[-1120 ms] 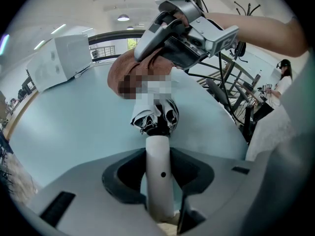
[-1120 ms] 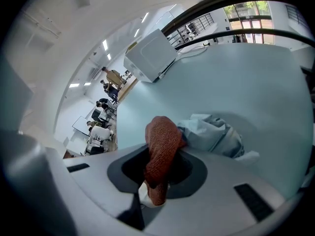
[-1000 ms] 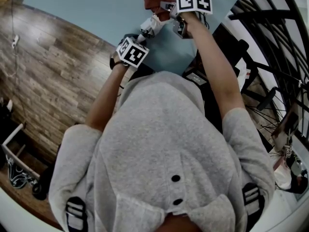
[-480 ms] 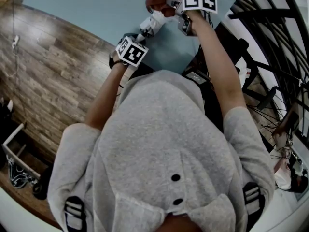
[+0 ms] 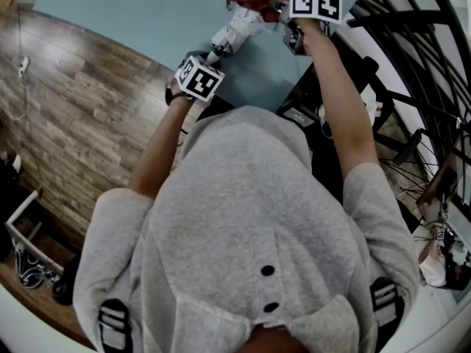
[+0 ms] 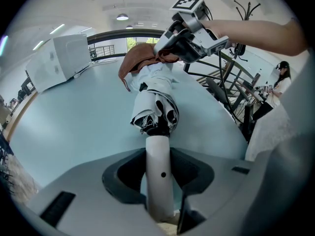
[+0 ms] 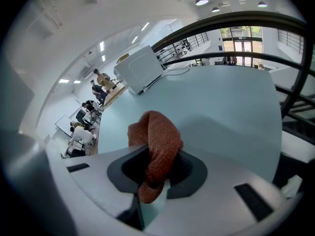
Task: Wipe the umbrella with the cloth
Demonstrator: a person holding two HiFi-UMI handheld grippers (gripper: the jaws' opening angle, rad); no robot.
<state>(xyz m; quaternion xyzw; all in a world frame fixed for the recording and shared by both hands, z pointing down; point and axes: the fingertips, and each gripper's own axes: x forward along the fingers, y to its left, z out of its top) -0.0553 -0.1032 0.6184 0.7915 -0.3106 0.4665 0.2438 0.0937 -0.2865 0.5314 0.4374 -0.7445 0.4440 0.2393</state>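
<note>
- Since the earlier frames, the right hand-held gripper [image 5: 288, 15] and the cloth [image 7: 157, 141] have shifted toward the upper right of the head view; the left hand-held gripper [image 6: 160, 186] has kept its place.
- Left hand-held gripper: jaws clenched on the white handle [image 6: 158, 171] of the folded umbrella [image 6: 153, 104].
- Umbrella: held above the light-blue desk [image 6: 64, 117], running from the left hand-held gripper at the lower centre of the left gripper view toward the upper centre.
- Right hand-held gripper: jaws clamped on the reddish-brown cloth, which bulges out above them in the right gripper view.
- Cloth: draped over the far end of the umbrella and touching it, at the top centre of the head view.
- On the desk, a white box-shaped unit [image 7: 140, 68] stands well apart from the umbrella, at the upper left of the right gripper view.
</note>
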